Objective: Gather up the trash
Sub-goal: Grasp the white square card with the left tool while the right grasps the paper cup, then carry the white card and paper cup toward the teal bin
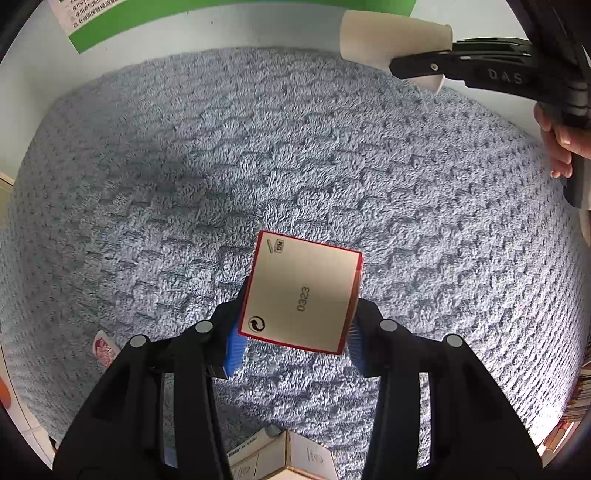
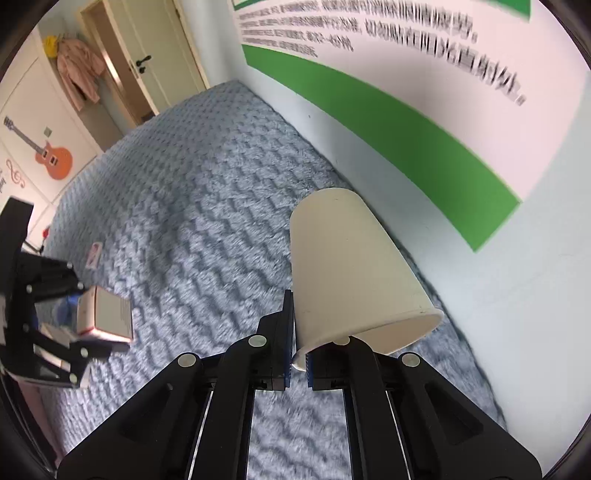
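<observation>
Holding now: I had both pieces of trash lifted clear of the blue blanket [image 1: 155, 192].
Left hand-held gripper [image 1: 293, 334]: closed on a small red-edged box [image 1: 301, 291], its blue pads [image 1: 233, 349] pressing the two opposite sides; the flat pale face of the box was turned to the camera.
Right hand-held gripper [image 2: 300, 363]: closed almost fully, pinching the rim wall of a paper cup [image 2: 351, 273].
Cup axis: its long axis ran straight ahead from the fingers, closed bottom far, open mouth near and down.
Relation of the two: in the left view the cup [image 1: 391, 38] was far ahead and to the right, near the wall [image 1: 184, 33].
Remaining trash: a small pink wrapper [image 2: 94, 254] lay on the blanket; I judged the left hand was nearer to it.
Bin: I could not see any.
</observation>
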Available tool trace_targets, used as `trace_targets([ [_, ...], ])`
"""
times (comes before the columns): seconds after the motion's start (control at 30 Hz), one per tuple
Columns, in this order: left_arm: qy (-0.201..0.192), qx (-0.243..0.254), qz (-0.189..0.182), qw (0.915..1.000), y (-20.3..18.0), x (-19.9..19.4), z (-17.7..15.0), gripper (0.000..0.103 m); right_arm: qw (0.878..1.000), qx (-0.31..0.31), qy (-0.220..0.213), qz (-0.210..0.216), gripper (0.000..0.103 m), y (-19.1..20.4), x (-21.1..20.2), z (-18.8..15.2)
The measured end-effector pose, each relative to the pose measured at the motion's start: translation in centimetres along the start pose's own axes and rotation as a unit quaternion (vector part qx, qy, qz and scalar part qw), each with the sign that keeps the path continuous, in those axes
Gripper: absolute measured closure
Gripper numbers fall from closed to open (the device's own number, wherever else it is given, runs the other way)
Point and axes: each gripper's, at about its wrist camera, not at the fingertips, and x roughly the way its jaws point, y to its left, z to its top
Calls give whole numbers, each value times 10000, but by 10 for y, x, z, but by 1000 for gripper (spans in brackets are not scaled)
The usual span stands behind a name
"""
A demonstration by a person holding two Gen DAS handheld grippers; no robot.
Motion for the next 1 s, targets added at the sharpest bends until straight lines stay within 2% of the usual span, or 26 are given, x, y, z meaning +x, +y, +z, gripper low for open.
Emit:
trace_targets([
  [0.23, -362, 55, 16, 9993, 3, -45, -24, 61, 9994, -157, -107, -288, 97, 39, -53, 2],
  [0.43, -694, -189, 89, 9974, 44, -91, -62, 61, 9981, -433, -177, -412, 97, 90, -82, 17],
  [0.53, -862, -272, 206, 9957, 67, -110, -79, 61, 9968, -630, -295, -380, 97, 125, -95, 29],
  [0.7, -976, -481, 374, 9934, 113, -133, -126, 61, 9932, -1047, -456, -227, 97, 201, -106, 47],
  [1.0, -947, -1099, 748, 9866, 208, -155, -219, 61, 9832, -1718, -485, 388, 97, 342, -83, 75],
])
